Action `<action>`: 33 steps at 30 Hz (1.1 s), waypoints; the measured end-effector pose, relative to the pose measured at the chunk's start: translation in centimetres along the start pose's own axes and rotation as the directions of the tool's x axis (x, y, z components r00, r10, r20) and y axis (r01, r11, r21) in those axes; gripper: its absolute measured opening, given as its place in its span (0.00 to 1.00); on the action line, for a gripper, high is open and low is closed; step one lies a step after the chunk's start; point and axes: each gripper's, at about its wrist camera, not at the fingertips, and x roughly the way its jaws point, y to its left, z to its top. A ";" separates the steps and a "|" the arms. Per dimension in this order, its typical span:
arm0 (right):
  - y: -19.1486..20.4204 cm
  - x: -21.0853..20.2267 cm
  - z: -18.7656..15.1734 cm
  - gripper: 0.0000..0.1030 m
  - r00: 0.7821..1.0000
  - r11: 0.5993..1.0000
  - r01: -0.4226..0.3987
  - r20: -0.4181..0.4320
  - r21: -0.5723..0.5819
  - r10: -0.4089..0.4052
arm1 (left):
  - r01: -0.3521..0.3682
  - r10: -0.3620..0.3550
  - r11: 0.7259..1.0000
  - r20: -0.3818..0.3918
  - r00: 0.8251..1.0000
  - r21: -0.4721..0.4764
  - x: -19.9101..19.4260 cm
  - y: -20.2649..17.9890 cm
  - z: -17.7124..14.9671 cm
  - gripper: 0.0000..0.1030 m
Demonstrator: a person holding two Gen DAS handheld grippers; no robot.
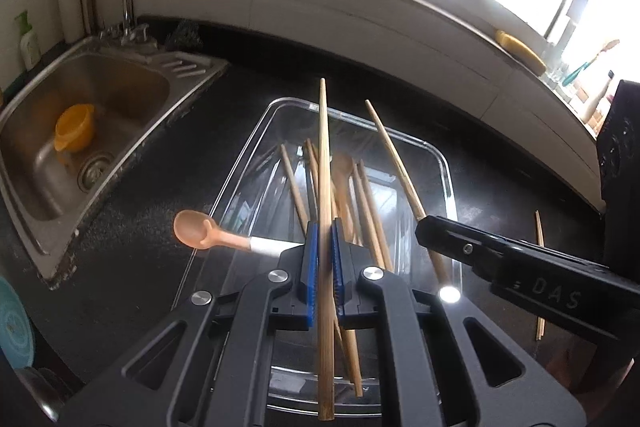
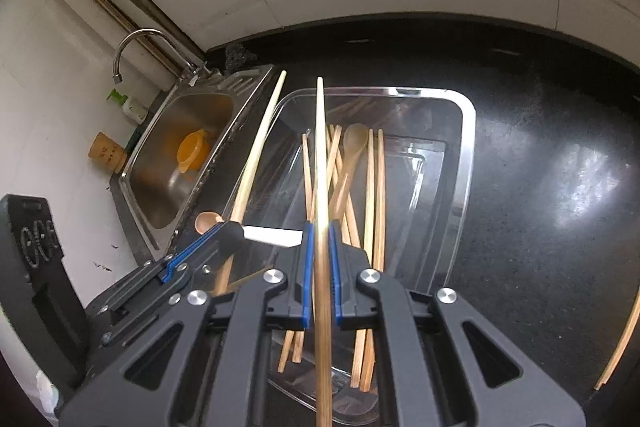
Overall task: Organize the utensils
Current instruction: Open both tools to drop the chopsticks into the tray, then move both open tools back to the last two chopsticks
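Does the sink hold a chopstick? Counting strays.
No, the sink holds only an orange cup near the drain.

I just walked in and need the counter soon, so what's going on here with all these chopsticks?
Utensils are being sorted into the clear tray on the black counter. The left gripper and the right gripper are each shut on a chopstick, both held above the tray. Several chopsticks and a wooden spoon already lie inside it. A pink spoon rests on the counter beside the tray, and another chopstick lies loose on the counter.
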 end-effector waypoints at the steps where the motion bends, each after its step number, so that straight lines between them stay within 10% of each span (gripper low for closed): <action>1: -0.2 0.3 0.2 0.08 1.000 1.000 0.001 -0.009 0.006 -0.001 | 0.006 -0.006 1.000 -0.010 1.000 -0.005 0.4 0.2 0.1 0.07; 5: -2.2 -1.2 0.6 0.10 1.000 0.998 0.005 0.013 0.064 -0.006 | -0.028 0.028 1.000 -0.004 1.000 -0.005 0.3 0.8 0.1 0.43; 6: -2.8 -2.0 0.7 0.22 0.999 0.998 0.003 0.033 0.070 -0.006 | -0.038 0.038 0.999 0.018 0.999 -0.014 -0.3 1.0 0.1 0.68; 7: -3.3 -2.8 0.6 0.58 0.999 0.997 0.003 0.047 0.077 -0.007 | -0.049 0.050 0.998 0.044 0.998 -0.025 -1.1 1.2 -0.1 0.79; 9: -4.5 -6.0 -0.6 0.86 0.991 0.998 -0.015 0.131 0.067 0.006 | -0.055 0.060 0.997 0.090 0.994 -0.059 -3.2 1.8 -1.0 0.79; 19: -14.9 -15.3 -12.4 0.93 0.966 0.974 0.128 0.198 0.187 -0.165 | 0.078 -0.074 0.996 0.099 0.992 -0.035 -8.3 -3.4 -8.6 0.94; 28: -21.0 -23.0 -21.0 0.93 0.853 0.886 0.387 0.265 0.254 -0.449 | 0.194 -0.195 0.970 -0.010 0.981 0.145 -7.0 -12.6 -13.9 0.94; 33: -21.6 -24.4 -22.3 0.93 0.862 0.900 0.368 0.278 0.233 -0.425 | 0.242 -0.238 0.950 -0.045 0.970 0.198 -6.0 -16.3 -13.8 0.94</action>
